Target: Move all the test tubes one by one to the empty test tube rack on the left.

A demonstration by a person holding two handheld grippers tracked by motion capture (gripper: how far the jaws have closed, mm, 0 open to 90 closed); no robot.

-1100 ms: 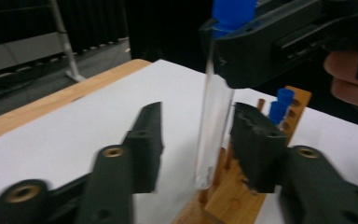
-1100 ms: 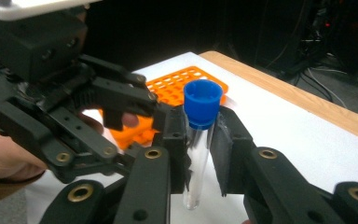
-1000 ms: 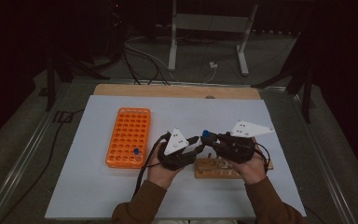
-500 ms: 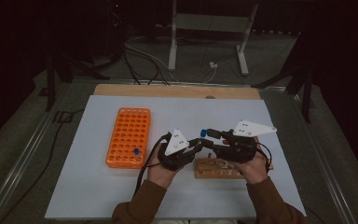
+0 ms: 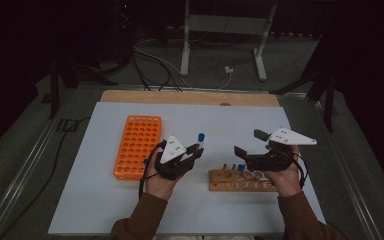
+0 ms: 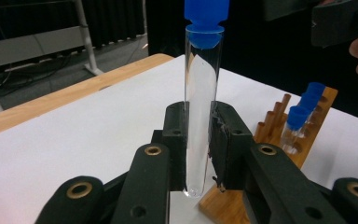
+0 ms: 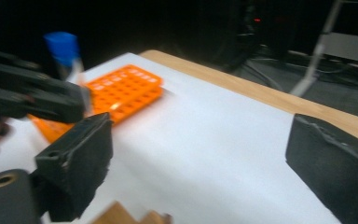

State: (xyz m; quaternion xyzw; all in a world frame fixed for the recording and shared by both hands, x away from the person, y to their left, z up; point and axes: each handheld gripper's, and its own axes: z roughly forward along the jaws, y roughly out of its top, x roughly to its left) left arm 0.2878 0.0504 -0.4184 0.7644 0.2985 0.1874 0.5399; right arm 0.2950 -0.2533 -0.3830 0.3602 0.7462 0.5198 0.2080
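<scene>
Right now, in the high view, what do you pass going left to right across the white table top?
orange tube rack → left gripper holding a blue-capped test tube upright → wooden tube rack → right gripper, jaws open with nothing between them

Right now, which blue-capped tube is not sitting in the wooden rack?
The tube pinched upright in the left gripper, held above the table. The other blue-capped tubes stand in the wooden rack.
</scene>
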